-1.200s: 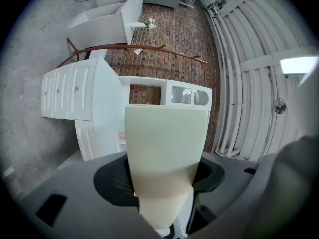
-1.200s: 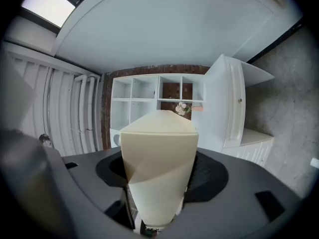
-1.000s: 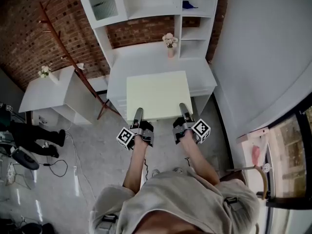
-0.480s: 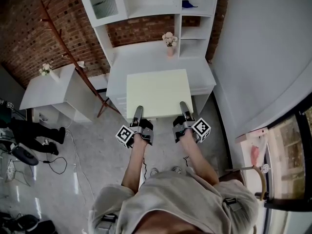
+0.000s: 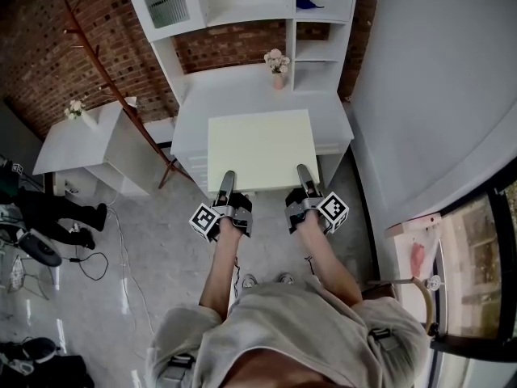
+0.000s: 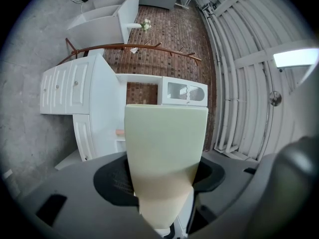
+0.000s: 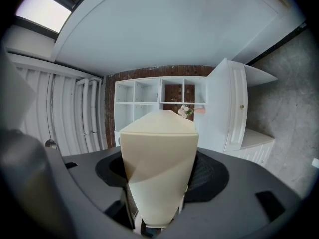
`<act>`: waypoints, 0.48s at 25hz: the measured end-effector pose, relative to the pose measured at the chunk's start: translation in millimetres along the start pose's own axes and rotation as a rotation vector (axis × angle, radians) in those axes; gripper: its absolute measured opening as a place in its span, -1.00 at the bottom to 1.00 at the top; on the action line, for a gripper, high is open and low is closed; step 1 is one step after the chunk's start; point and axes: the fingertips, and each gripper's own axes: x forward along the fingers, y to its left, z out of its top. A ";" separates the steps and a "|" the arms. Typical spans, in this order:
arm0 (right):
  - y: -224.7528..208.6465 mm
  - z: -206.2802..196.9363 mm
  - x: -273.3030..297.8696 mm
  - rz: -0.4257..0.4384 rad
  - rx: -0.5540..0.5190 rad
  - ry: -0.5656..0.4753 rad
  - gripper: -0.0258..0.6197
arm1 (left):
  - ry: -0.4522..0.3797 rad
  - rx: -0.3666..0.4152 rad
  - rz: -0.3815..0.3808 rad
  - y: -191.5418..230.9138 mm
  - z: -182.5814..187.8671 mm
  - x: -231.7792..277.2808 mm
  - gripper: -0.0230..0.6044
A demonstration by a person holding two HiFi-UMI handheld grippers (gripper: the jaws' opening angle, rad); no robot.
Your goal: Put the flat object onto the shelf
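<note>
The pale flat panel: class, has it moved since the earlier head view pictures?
Yes, slightly: the flat panel has edged forward over the white desk, toward the flower vase.

The board (image 5: 260,150) is a plain pale cream-yellow. The desk (image 5: 226,95) and the shelf (image 5: 242,14) above it are white, set against a red-brown brick wall (image 5: 48,47). The floor (image 5: 153,257) is mottled grey. The black left gripper (image 5: 228,181) and right gripper (image 5: 302,175) carry cubes with black-and-white square markers. A pink vase (image 5: 278,80) holds pale flowers (image 5: 276,59).
</note>
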 end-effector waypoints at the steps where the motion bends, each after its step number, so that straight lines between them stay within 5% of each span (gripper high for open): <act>1: -1.5 3.8 -1.1 0.000 0.005 0.003 -0.01 | -0.003 0.005 0.001 0.0 -3.8 0.8 -0.03; 12: -9.1 29.8 -2.3 0.019 0.032 0.028 -0.01 | -0.028 0.021 0.009 3.2 -28.2 9.1 -0.03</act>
